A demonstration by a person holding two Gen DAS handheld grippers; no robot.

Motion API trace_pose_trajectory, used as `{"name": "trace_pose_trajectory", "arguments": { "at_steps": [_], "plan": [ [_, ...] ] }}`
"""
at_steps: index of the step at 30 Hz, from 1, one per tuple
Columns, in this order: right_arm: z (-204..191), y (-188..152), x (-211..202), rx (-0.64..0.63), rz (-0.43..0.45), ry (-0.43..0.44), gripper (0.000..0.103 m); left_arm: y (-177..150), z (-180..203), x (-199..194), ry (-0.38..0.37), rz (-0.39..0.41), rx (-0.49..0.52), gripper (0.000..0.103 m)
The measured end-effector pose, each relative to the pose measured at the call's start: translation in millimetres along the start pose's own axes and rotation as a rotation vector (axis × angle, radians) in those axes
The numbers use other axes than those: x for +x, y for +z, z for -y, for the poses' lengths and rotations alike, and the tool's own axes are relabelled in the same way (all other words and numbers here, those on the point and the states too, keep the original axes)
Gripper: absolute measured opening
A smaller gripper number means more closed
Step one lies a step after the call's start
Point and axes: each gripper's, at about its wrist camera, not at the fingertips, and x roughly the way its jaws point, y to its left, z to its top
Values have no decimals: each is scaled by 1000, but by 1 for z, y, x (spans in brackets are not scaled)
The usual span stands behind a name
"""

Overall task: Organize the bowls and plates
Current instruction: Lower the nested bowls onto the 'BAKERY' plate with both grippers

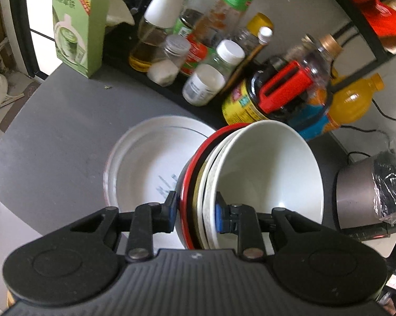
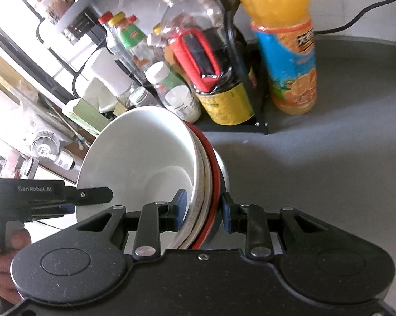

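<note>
A nested stack of bowls point(image 1: 264, 171) hangs over the grey table: a white bowl innermost, a patterned one around it, a red-rimmed black one outermost. My left gripper point(image 1: 196, 209) is shut on the stacked rims on one side. On the opposite side my right gripper point(image 2: 203, 209) is shut on the rims of the same bowl stack point(image 2: 140, 158). The left gripper point(image 2: 87, 201) also shows at the stack's far edge in the right wrist view, held by a hand point(image 2: 3, 258). A white plate point(image 1: 145, 163) lies on the table just left of the stack.
A black rack point(image 1: 155, 81) crowded with condiment bottles and jars runs along the back. A green box point(image 1: 76, 26) stands at its left. An orange juice bottle point(image 2: 285, 47) stands beside the rack. A grey appliance wrapped in plastic point(image 1: 366, 197) sits at the right, with a cable point(image 1: 382, 115).
</note>
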Motion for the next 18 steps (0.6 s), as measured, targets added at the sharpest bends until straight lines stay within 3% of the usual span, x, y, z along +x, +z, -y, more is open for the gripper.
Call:
{"name": "trace_pose_trajectory", "arguments": {
  "at_steps": [18],
  "plan": [
    [-28,3,47,28,-53,-73,28,36,-38,31,-7,-56,31,26]
  ]
}}
